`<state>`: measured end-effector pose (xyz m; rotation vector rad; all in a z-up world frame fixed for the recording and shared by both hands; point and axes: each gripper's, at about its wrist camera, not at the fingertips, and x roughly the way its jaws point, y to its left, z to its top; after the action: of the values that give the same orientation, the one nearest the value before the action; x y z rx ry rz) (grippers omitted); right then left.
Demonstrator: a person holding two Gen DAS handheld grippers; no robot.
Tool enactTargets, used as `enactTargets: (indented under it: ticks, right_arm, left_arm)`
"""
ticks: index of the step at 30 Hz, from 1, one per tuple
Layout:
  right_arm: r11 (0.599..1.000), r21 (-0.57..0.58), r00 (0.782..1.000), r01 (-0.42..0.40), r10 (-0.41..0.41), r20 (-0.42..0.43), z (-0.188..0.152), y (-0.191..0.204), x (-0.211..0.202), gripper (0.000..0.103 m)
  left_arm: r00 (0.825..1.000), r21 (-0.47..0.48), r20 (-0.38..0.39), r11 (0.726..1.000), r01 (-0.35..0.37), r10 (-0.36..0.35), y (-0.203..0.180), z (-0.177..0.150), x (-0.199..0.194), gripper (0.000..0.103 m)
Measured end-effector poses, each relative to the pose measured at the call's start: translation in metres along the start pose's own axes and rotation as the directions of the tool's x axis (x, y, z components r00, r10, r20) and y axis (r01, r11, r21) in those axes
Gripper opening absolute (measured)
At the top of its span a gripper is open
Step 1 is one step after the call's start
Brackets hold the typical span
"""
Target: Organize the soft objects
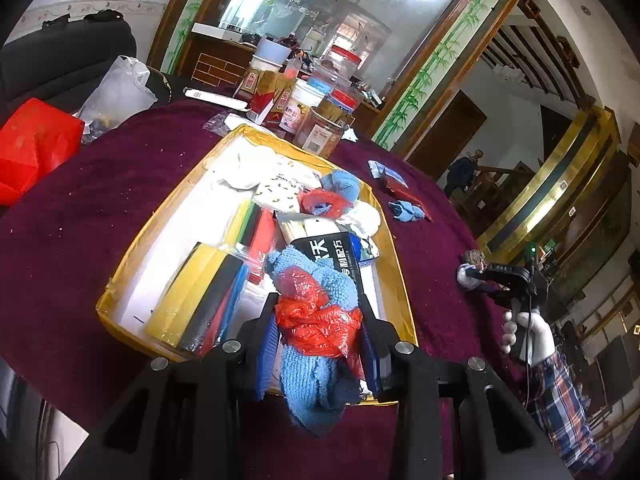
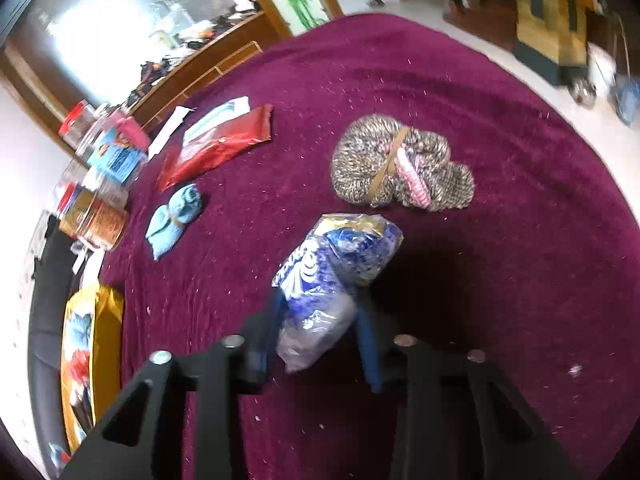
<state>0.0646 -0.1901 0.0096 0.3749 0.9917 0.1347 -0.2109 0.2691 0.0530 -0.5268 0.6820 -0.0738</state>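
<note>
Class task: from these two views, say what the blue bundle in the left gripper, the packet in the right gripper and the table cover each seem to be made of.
Blue bundle: looks like knitted yarn, matte, ribbed loops; red wrap looks like thin glossy plastic film.
Packet: apparently clear, shiny plastic film, crinkled with glints; contents unclear.
Table cover: probably a plush, velvet-like maroon fabric, matte, flecked with lint.

Maroon tablecloth point(image 2: 480, 80), light-blue knit bundle point(image 1: 316, 312)

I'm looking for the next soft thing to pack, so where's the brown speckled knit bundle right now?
In the right wrist view, the brown speckled knit bundle lies on the maroon tablecloth, just beyond the blue-and-white plastic bag.
</note>
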Motion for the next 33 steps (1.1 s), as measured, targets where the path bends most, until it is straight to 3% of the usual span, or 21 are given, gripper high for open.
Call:
enactTargets:
  ticks: [5, 9, 17, 20, 25, 33]
  right_arm:
    - [0.996, -0.062, 0.998, -0.066, 0.067, 0.019, -0.010, 0.018, -0.023, 0.029]
    - [0.978, -0.143, 0.988, -0.154, 0.157, 0.012, -0.022, 0.055, -0.041, 0.029]
    - [0.883, -0.375, 0.959, -0.282, 0.269, -0.090, -0.068, 0.160, -0.058, 0.029]
    - [0.841, -0.443, 0.950, -0.311, 0.276, -0.143, -0.092, 0.192, -0.054, 0.029]
    - [0.779, -0.534, 0.944, -0.330, 0.257, -0.208, -0.123, 0.236, -0.045, 0.029]
    - [0.722, -0.634, 0.958, -0.276, 0.152, -0.244, -0.145, 0.273, -0.019, 0.029]
  left_arm:
    - [1.000, -0.005, -0.017, 1.000, 0.001, -0.001, 0.002, 0.001, 0.009, 0.037]
    - [0.999, -0.023, -0.037, 1.000, -0.017, 0.016, 0.008, -0.001, 0.017, 0.037]
    - [0.998, -0.015, -0.056, 0.999, -0.043, 0.042, 0.011, -0.002, 0.024, 0.038]
    - [0.996, -0.014, -0.060, 0.998, -0.065, 0.064, 0.013, 0.002, 0.028, 0.039]
    - [0.991, -0.012, -0.054, 0.992, -0.126, 0.125, 0.016, 0.005, 0.032, 0.060]
    - [0.989, 0.012, 0.028, 0.989, -0.148, 0.147, 0.011, 0.007, 0.011, 0.070]
